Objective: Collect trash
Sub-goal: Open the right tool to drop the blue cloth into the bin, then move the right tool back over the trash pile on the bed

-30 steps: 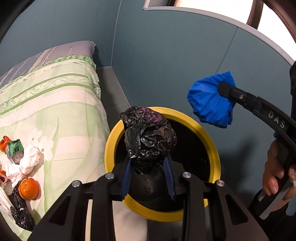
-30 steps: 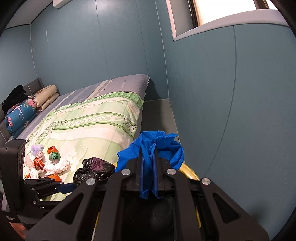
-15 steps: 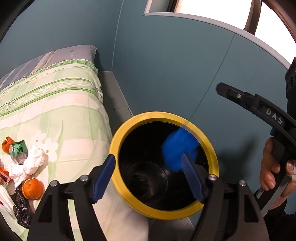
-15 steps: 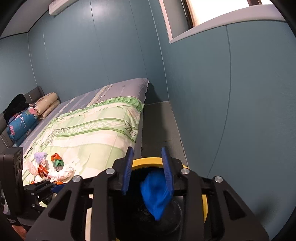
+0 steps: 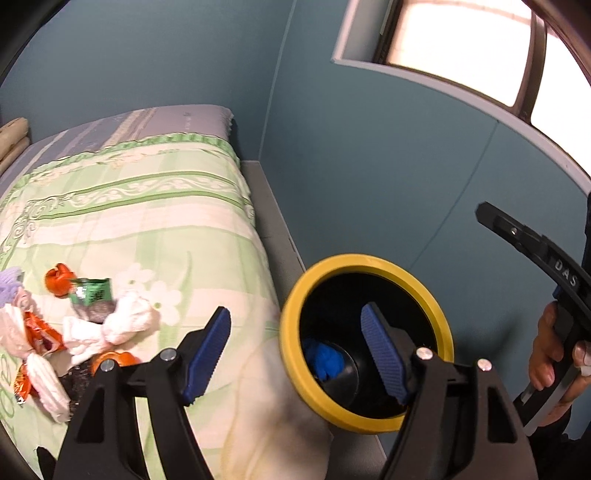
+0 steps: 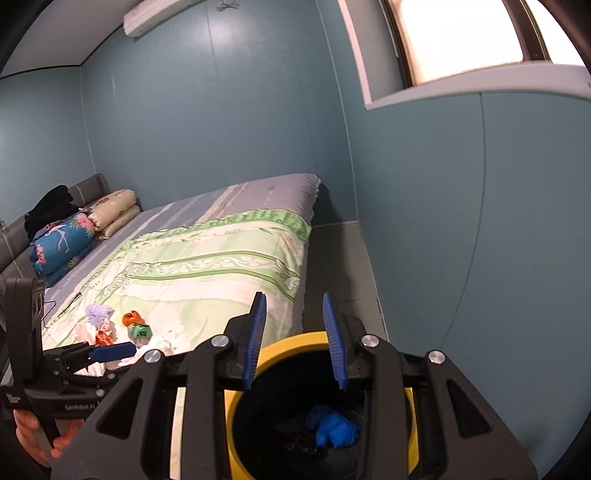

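Observation:
A black bin with a yellow rim [image 5: 436,306] [image 6: 291,341] stands on the floor between the bed and the wall. A crumpled blue wad [image 5: 325,360] [image 6: 336,430] lies at its bottom. My left gripper [image 5: 295,350] is open and empty, above the bed edge and the bin's left rim. My right gripper [image 6: 295,341] is open and empty, straight above the bin. Trash lies on the green quilt [image 5: 147,221]: a green wrapper [image 5: 92,293] [image 6: 139,329], white tissues [image 5: 125,325], orange peels [image 5: 59,282] and orange wrappers [image 5: 40,334].
The blue wall [image 5: 369,166] stands close behind the bin, with a window [image 6: 461,33] high up. A narrow grey floor strip [image 6: 340,254] runs beside the bed. Pillows and a folded blanket [image 6: 62,243] lie at the headboard.
Both grippers opened. The black bag from my left and the blue wad from my right fell into the bin. My left gripper has since swung left toward the bed.

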Action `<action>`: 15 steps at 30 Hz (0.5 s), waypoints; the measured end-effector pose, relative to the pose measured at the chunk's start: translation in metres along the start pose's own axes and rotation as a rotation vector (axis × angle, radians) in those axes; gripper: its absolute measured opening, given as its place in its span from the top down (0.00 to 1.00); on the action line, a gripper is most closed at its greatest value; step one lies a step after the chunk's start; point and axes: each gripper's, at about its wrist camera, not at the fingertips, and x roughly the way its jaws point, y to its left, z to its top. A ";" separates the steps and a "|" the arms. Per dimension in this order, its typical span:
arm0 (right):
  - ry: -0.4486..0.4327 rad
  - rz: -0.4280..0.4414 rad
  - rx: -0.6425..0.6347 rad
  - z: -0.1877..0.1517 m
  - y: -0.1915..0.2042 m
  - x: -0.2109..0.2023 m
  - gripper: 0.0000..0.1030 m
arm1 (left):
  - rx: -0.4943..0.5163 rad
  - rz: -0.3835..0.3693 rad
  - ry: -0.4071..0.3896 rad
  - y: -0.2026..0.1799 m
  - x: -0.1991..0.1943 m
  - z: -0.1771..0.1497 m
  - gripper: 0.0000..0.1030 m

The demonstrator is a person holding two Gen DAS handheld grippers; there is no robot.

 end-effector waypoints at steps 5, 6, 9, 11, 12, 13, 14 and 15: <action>-0.028 0.034 -0.032 0.004 0.016 -0.006 0.68 | -0.032 0.051 -0.045 0.025 -0.022 0.002 0.30; -0.032 0.041 -0.038 0.005 0.021 -0.007 0.67 | -0.037 0.064 -0.054 0.031 -0.028 0.000 0.29; -0.037 0.066 -0.055 0.007 0.033 -0.006 0.64 | -0.057 0.108 -0.077 0.048 -0.044 0.000 0.27; -0.039 0.084 -0.071 0.006 0.043 -0.006 0.64 | -0.074 0.130 -0.089 0.060 -0.053 0.000 0.25; -0.037 0.093 -0.079 0.006 0.048 -0.005 0.64 | -0.080 0.139 -0.094 0.066 -0.058 0.000 0.25; -0.034 0.102 -0.086 0.006 0.053 -0.003 0.63 | -0.088 0.155 -0.102 0.074 -0.064 -0.001 0.24; -0.030 0.117 -0.094 0.005 0.059 -0.001 0.62 | -0.097 0.170 -0.110 0.081 -0.069 -0.001 0.22; -0.027 0.131 -0.102 0.004 0.065 0.002 0.61 | -0.109 0.190 -0.118 0.090 -0.075 -0.002 0.21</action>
